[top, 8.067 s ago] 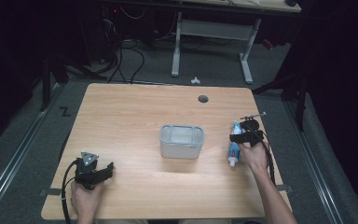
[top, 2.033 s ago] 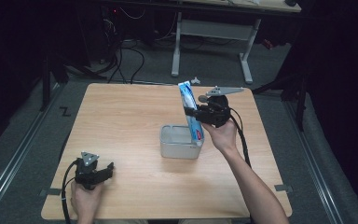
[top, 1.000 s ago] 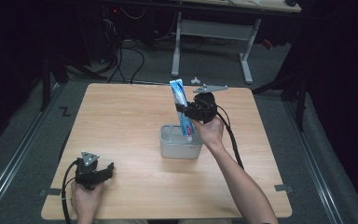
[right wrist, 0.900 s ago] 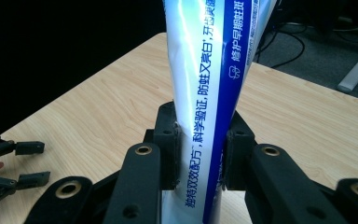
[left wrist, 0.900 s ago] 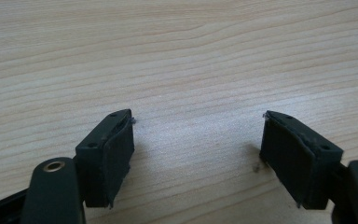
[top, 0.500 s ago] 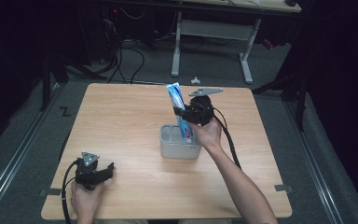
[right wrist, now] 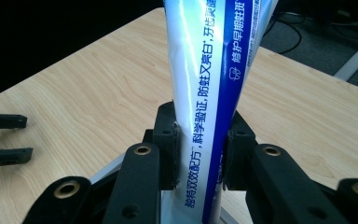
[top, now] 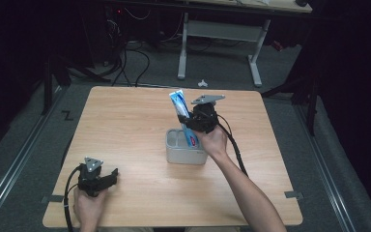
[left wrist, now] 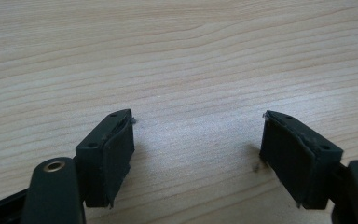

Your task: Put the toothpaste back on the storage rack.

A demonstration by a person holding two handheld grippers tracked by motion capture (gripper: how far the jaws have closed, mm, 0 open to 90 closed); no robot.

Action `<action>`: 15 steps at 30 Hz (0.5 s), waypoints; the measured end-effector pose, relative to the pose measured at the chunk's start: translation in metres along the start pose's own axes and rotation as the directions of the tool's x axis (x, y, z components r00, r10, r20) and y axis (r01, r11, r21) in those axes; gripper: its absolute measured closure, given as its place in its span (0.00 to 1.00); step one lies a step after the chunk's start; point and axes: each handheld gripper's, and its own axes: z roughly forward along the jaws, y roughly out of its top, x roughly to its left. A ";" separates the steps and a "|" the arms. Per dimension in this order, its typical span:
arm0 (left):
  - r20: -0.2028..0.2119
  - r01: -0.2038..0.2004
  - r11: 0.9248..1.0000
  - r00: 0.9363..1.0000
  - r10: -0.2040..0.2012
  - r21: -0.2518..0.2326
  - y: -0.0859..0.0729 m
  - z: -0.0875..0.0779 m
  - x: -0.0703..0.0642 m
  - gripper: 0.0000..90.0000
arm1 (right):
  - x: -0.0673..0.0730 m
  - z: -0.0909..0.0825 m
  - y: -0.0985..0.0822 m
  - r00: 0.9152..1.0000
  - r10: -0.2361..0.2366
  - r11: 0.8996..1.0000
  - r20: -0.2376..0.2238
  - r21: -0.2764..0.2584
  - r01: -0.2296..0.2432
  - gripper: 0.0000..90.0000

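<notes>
I have my right gripper (top: 196, 120) clamped on the toothpaste tube (top: 184, 117), cap end down in the grey bin (top: 186, 153) at table centre, ready to drop. My left gripper (top: 107, 177) rests wide open at seven o'clock, clear of the work.

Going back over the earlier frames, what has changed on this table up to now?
The right gripper, shut on the toothpaste tube, carried it from the table's right side to over the grey bin, where the tube now stands nearly upright with its lower end in the bin. The left gripper, open, and the bin stayed put.
</notes>
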 end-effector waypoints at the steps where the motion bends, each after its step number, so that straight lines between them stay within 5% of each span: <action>1: 0.000 0.000 1.000 1.000 0.000 -0.001 0.000 0.000 0.000 0.29 | 0.000 0.001 -0.001 1.000 -0.001 1.000 0.000 0.004 0.001 0.80; 15: 0.000 0.000 1.000 1.000 0.000 0.000 0.000 0.000 0.000 0.29 | 0.003 0.004 -0.006 0.999 -0.032 0.998 0.004 0.047 0.032 0.80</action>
